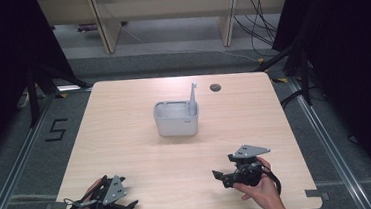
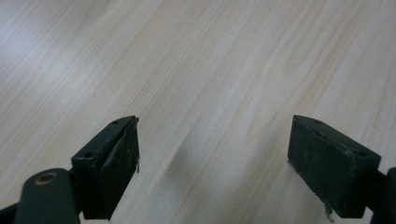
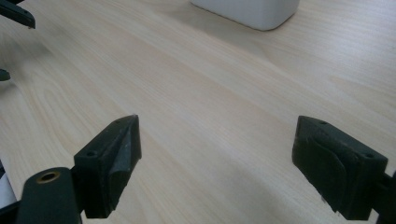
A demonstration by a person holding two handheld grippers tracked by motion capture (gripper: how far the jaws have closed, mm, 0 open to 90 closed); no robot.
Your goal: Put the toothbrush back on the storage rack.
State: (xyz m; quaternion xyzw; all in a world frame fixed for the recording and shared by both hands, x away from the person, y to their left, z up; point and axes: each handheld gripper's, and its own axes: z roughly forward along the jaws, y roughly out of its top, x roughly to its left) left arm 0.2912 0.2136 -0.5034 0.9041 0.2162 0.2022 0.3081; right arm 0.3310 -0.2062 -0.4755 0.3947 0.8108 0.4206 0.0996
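A white rectangular holder (image 1: 176, 119) stands at the middle of the wooden table (image 1: 124, 119). A grey toothbrush-like stick (image 1: 193, 96) rises upright from its right end. My left gripper (image 1: 130, 191) rests near the front left edge, held in a hand. Its jaws are open over bare wood (image 2: 212, 149). Held at the front right, my right gripper (image 1: 220, 171) points left. It is open too, with nothing between its jaws (image 3: 217, 154). The holder's base (image 3: 252, 11) shows far ahead in the right gripper view.
A dark round grommet hole (image 1: 215, 87) sits in the table behind the holder. Wooden cabinets (image 1: 166, 10) and cables (image 1: 260, 23) lie beyond the far edge. A "5" mark (image 1: 55, 130) is on the floor at left.
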